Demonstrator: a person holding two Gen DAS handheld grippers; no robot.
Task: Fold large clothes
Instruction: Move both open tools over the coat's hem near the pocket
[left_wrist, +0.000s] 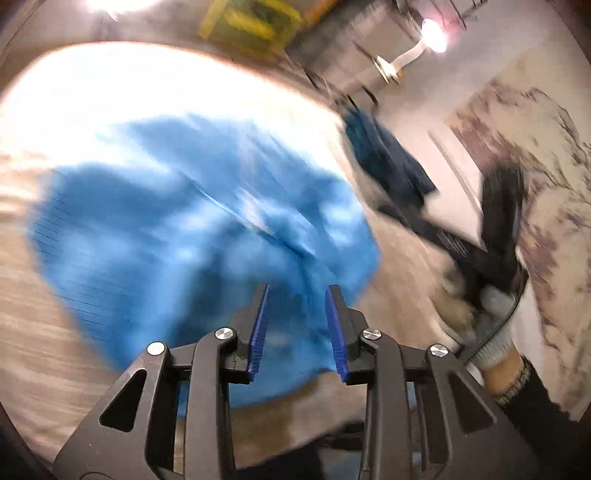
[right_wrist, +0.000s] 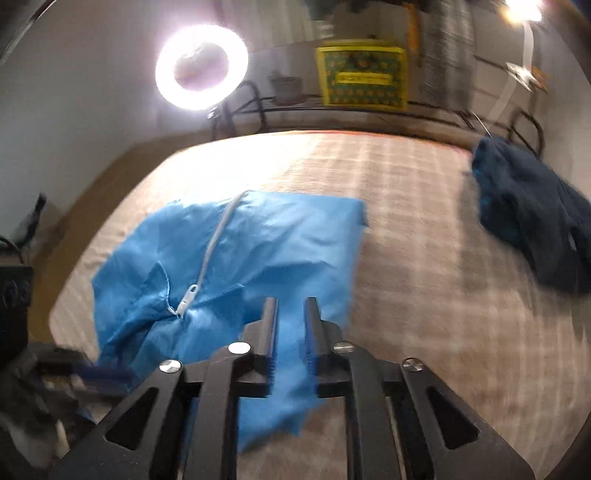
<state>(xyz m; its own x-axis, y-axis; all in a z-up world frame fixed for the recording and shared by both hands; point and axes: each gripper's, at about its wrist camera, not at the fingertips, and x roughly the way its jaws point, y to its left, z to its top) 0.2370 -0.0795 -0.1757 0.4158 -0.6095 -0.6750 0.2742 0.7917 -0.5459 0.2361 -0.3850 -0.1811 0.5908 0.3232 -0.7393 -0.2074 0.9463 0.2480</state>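
Observation:
A bright blue zip jacket (right_wrist: 258, 251) lies rumpled on the beige striped bed cover (right_wrist: 424, 258), its white zipper (right_wrist: 207, 262) showing. It is motion-blurred in the left wrist view (left_wrist: 177, 229). My left gripper (left_wrist: 297, 291) is open above the jacket's near edge, with blue cloth between and under its fingers. My right gripper (right_wrist: 290, 304) is partly open over the jacket's near right part, and a strip of blue cloth runs between its fingers; whether it pinches the cloth is unclear. The right gripper and gloved hand (left_wrist: 487, 295) show in the left wrist view.
A dark navy garment (right_wrist: 532, 218) lies at the bed's far right corner and also shows in the left wrist view (left_wrist: 388, 158). A ring light (right_wrist: 201, 66) and a yellow patterned box (right_wrist: 364, 75) stand behind the bed. A black case (right_wrist: 13, 302) sits at the left.

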